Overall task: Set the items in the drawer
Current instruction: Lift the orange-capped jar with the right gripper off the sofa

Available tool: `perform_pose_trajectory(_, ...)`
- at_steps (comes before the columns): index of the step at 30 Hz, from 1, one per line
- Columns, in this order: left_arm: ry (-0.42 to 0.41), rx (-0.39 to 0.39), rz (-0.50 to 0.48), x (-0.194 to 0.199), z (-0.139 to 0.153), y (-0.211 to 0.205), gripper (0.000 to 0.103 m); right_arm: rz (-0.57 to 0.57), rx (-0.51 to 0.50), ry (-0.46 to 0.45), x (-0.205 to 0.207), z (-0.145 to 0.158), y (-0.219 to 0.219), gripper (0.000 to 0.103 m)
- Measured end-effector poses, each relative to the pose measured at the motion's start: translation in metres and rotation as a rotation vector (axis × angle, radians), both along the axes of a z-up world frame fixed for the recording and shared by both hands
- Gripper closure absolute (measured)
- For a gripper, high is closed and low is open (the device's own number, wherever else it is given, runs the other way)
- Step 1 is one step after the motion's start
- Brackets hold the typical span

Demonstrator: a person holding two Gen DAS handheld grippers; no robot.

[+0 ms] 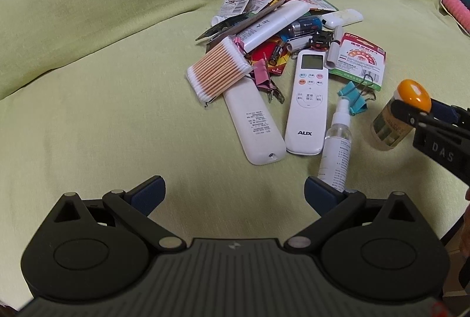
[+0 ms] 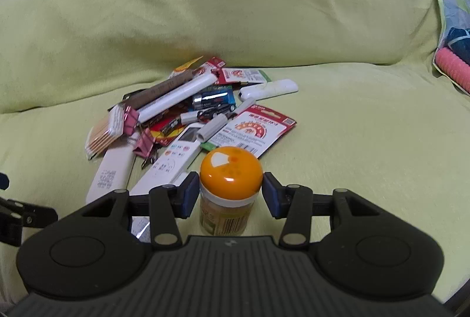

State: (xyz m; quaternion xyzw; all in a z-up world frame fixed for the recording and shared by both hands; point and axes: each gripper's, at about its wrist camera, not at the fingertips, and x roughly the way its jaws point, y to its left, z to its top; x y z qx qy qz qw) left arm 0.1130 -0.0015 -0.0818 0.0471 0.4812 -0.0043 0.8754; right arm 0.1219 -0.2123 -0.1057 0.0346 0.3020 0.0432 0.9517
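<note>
A small bottle with an orange cap point(image 2: 231, 170) stands between my right gripper's point(image 2: 231, 195) fingers, whose blue pads point(image 2: 190, 193) touch the cap on both sides. The left wrist view shows the same bottle point(image 1: 390, 126) at the right edge, held at the neck by the right gripper point(image 1: 417, 111). My left gripper point(image 1: 235, 193) is open and holds nothing, just short of the pile. Nearest to it are a white AUX remote point(image 1: 308, 108), a second white remote point(image 1: 252, 126) and a clear spray bottle point(image 1: 336, 143). No drawer shows in either view.
The pile lies on a green sofa cover point(image 1: 102, 111): cotton swabs point(image 1: 218, 69), batteries point(image 1: 302, 26), pink point(image 1: 261, 73) and blue point(image 1: 354, 97) binder clips, a white tube point(image 1: 276, 23), card packets point(image 1: 359, 61). A pink roller point(image 2: 453, 67) and cushions sit at the far right.
</note>
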Motion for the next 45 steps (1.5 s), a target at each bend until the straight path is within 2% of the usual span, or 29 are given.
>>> perform_pose_trajectory(12,0.009,0.003,0.005,-0.001,-0.002,0.000,0.002,0.032,-0.026,0.018,-0.010,0.003,0.005,0.058)
perform_pose_trajectory(15,0.012,0.004,0.007,0.000,-0.003,0.001,0.002,0.052,-0.055,0.008,-0.012,0.004,0.011,0.054)
perform_pose_trajectory(29,0.020,0.001,0.015,0.000,-0.006,0.004,0.002,0.108,-0.196,-0.005,-0.008,0.009,0.032,0.054)
perform_pose_trajectory(38,0.022,-0.001,0.020,0.000,-0.006,0.005,0.002,0.123,-0.214,0.023,0.000,0.010,0.039,0.054)
perform_pose_trajectory(41,0.023,-0.002,0.022,0.000,-0.006,0.006,0.002,0.122,-0.221,0.038,0.003,0.008,0.040,0.056)
perform_pose_trajectory(43,0.024,-0.002,0.023,0.000,-0.007,0.006,0.002,0.122,-0.227,0.054,0.004,0.006,0.040,0.062)
perform_pose_trajectory(45,0.025,-0.002,0.022,0.000,-0.008,0.005,0.002,0.112,-0.216,0.053,0.004,0.006,0.038,0.062)
